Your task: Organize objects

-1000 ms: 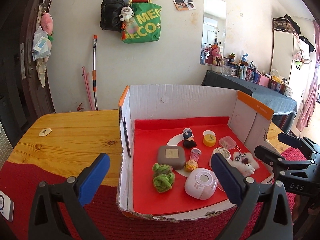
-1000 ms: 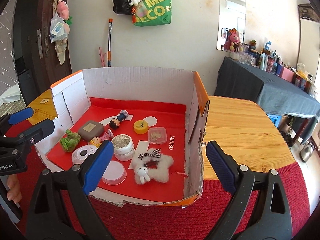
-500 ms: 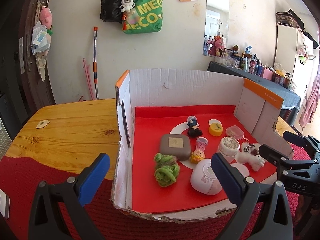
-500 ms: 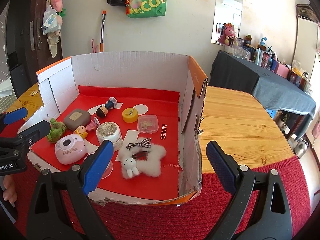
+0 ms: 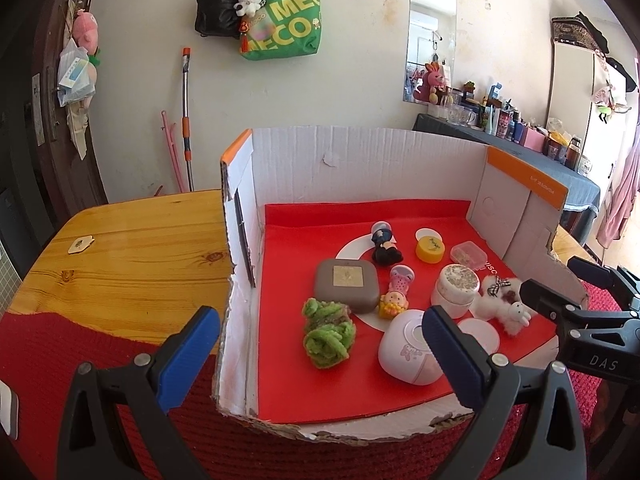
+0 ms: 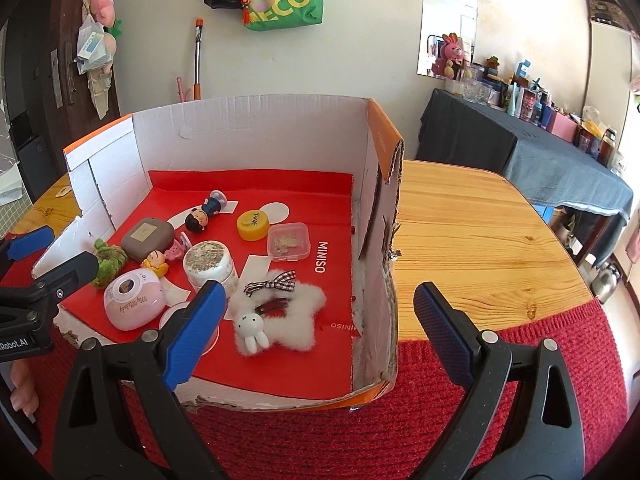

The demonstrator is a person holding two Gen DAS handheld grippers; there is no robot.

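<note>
Cardboard box (image 5: 360,168) on desk (image 5: 132,248), red-lined, holding green yarn (image 5: 328,330), grey case (image 5: 347,285), pink device (image 6: 134,300), jar (image 6: 209,263), fluffy star (image 6: 282,318). Left gripper (image 5: 316,356) and right gripper (image 6: 316,320): jaws wide apart, holding nothing, at box front.

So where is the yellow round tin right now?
The yellow round tin sits on the red liner toward the back of the cardboard box, between the dark-haired figurine and the clear plastic case in the right wrist view.
</note>
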